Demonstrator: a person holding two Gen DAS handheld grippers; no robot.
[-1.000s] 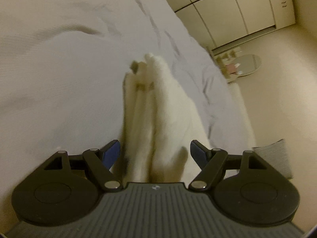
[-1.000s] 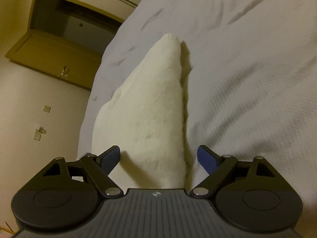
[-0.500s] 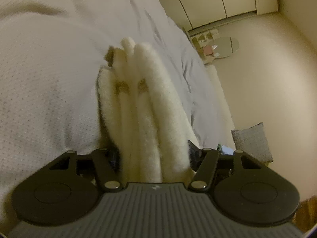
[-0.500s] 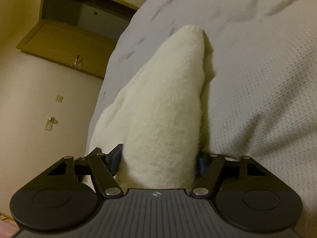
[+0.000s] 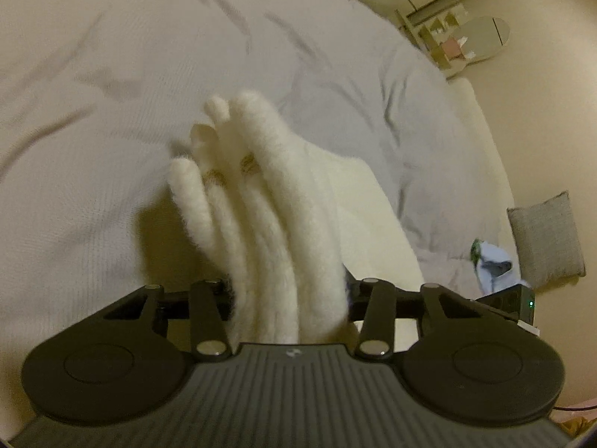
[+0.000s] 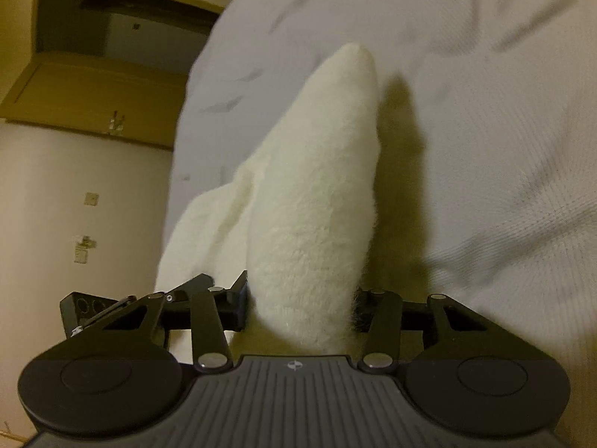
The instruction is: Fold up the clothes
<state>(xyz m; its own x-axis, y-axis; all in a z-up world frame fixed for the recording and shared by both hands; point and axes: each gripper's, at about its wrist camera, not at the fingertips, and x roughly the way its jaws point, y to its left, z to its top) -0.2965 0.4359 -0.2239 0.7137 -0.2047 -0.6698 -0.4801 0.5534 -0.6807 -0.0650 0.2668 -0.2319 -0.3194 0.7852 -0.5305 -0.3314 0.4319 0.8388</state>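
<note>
A white fluffy garment lies bunched in several thick folds on a pale grey bed sheet. My left gripper is shut on one end of the garment, its layers sticking up between the jaws. In the right wrist view the same white garment rises as a long rounded fold, and my right gripper is shut on its other end. The held part is lifted a little above the sheet and casts a shadow. The other gripper's black body shows at lower left.
The bed edge drops off to a beige floor. A grey cushion and a light blue cloth lie beside the bed. A round mirror and small shelf stand far off. A wooden door frame is at left.
Both grippers have closed on the white garment, which lay between open jaws a second ago. Since then the held folds have lifted off the sheet and both views have shifted.
</note>
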